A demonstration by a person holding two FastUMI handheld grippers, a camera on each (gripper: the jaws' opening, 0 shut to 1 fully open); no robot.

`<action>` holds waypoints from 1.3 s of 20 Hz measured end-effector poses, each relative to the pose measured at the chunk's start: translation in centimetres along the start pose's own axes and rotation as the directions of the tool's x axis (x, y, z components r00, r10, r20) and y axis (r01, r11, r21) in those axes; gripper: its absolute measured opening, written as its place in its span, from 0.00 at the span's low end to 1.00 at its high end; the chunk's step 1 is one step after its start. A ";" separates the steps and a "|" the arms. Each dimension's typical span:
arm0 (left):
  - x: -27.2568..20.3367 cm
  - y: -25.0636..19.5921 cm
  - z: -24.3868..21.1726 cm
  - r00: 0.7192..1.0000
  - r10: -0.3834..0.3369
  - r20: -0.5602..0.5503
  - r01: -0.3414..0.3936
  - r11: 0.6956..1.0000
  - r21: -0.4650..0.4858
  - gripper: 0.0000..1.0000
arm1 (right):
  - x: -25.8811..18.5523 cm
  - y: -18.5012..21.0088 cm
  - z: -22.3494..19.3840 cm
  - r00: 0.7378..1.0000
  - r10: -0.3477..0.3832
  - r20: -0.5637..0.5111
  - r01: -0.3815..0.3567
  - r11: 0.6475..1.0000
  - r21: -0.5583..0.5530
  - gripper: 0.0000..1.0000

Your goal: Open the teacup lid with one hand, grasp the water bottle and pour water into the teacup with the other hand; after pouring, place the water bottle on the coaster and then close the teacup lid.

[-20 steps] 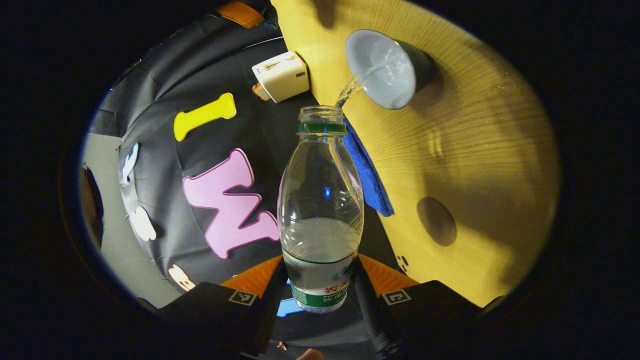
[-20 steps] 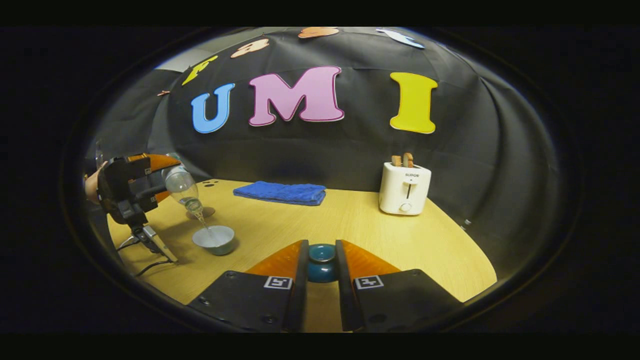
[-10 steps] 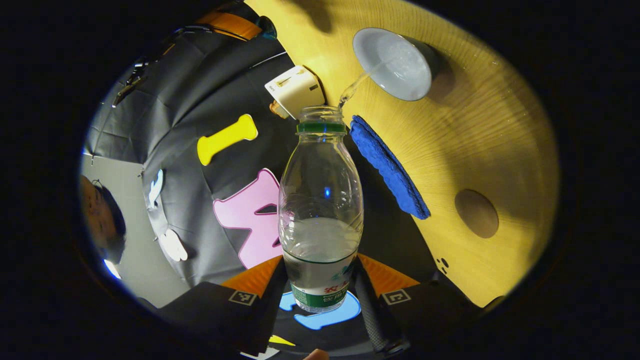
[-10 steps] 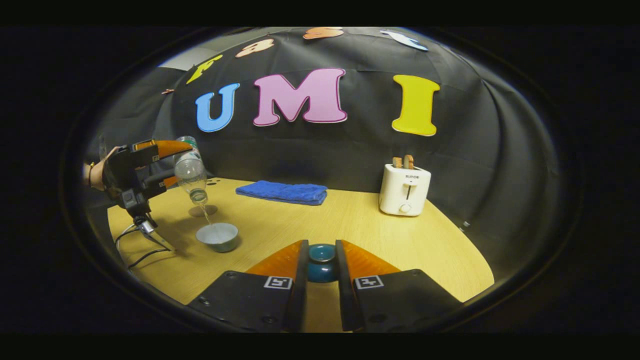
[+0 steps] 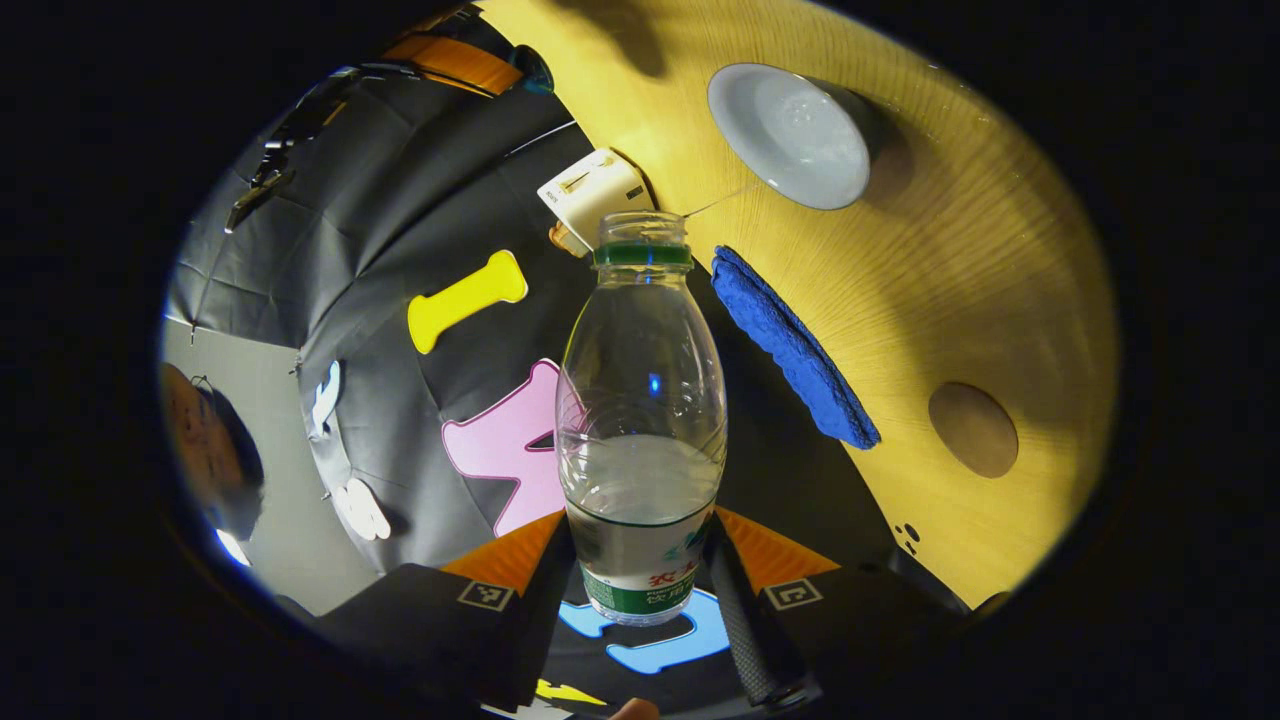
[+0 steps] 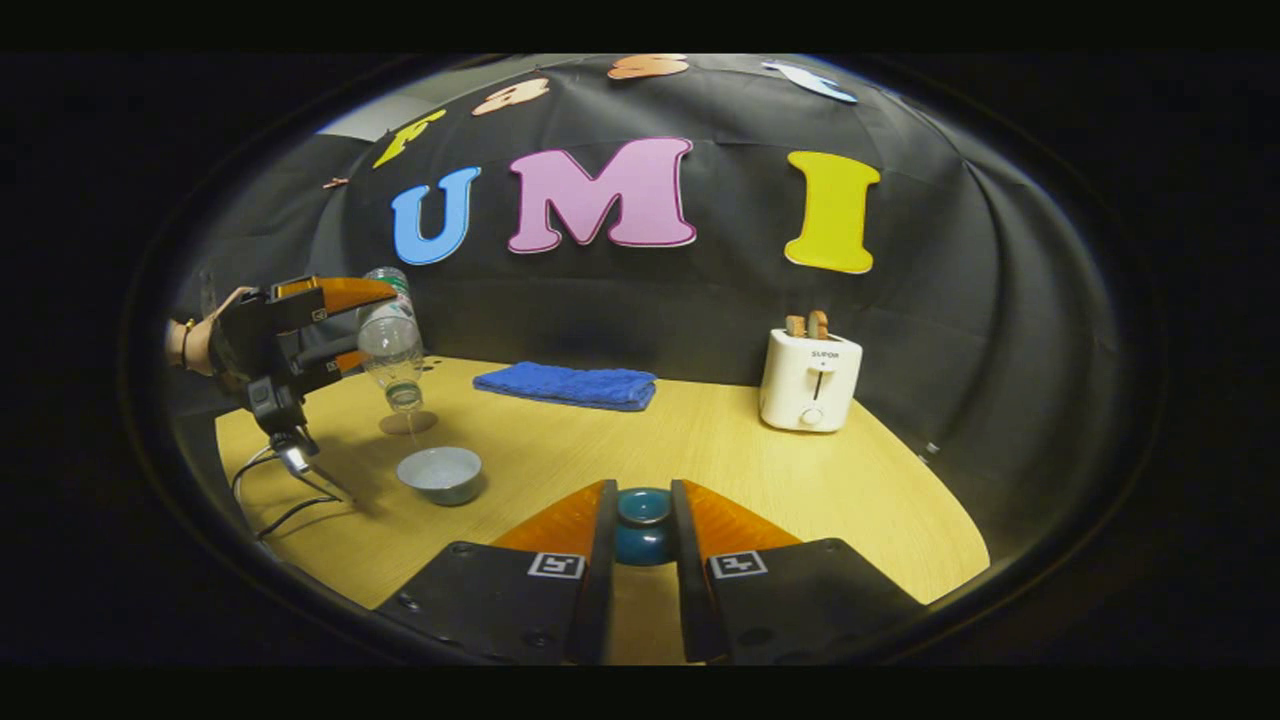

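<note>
My left gripper point(image 5: 640, 590) is shut on a clear water bottle point(image 5: 640, 400) with a green neck ring and no cap, about a third full. The bottle hangs tilted, mouth down, above the table; only a thin thread of water trails from its mouth. The open grey teacup point(image 5: 790, 135) stands on the wooden table point(image 5: 950, 270) with water in it. In the right gripper view the bottle point(image 6: 388, 340) hangs above and left of the teacup point(image 6: 441, 473). My right gripper point(image 6: 642, 540) is shut on the knob of the teal teacup lid point(image 6: 642, 525), held over the table's near side.
A round brown coaster point(image 5: 972, 428) lies on the table beyond the teacup point(image 6: 408, 422). A folded blue cloth point(image 6: 565, 385) lies at the back, and a white toaster point(image 6: 808, 378) stands at the back right. Cables point(image 6: 275, 490) trail on the table's left edge.
The left gripper has lifted and tipped the bottle back toward upright. The stream into the teacup has thinned to a thread. The right gripper has held still with the lid.
</note>
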State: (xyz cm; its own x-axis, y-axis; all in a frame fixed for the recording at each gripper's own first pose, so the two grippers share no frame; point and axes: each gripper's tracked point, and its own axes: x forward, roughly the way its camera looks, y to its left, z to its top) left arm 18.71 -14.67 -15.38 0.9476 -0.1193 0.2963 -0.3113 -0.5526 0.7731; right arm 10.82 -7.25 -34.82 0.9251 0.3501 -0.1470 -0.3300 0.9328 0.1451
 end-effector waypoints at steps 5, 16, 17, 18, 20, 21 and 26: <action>0.3 0.0 0.1 1.000 0.004 0.026 -0.004 1.000 -0.002 0.76 | 0.2 0.3 0.0 1.000 -0.007 -0.002 0.007 1.000 -0.004 0.30; 1.2 -0.7 0.3 0.997 0.021 0.068 -0.015 0.997 -0.081 0.75 | 0.4 1.5 0.3 0.999 -0.048 -0.005 0.048 0.999 0.010 0.30; 1.2 -0.9 0.2 0.998 0.008 0.064 0.001 0.990 -0.144 0.75 | 0.3 1.7 0.3 0.998 -0.056 -0.006 0.056 0.998 0.015 0.30; 1.1 -1.2 0.1 0.998 -0.014 0.058 0.027 0.974 -0.225 0.75 | 0.3 1.9 0.4 0.998 -0.065 -0.006 0.065 0.998 0.017 0.30; 0.8 -1.3 -0.3 0.997 -0.065 0.034 0.073 0.907 -0.415 0.75 | 0.4 2.4 0.4 0.997 -0.080 -0.009 0.080 0.997 0.017 0.27; 1.0 -0.9 -0.6 0.997 -0.076 0.029 0.081 0.856 -0.510 0.75 | 0.5 2.7 0.5 0.996 -0.087 -0.010 0.087 0.996 0.017 0.29; 0.2 0.0 -3.0 0.985 -0.171 0.013 0.095 0.481 -0.872 0.75 | 1.3 4.5 1.0 0.993 -0.119 -0.017 0.119 0.992 0.033 0.30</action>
State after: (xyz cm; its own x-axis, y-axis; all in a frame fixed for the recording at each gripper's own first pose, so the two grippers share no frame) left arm 18.69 -12.24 -13.61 0.9877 -0.0338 0.1524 -0.1220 0.4420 0.8887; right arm 10.73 -2.71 -33.43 0.9545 0.2381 -0.1794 -0.2108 0.9646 0.1583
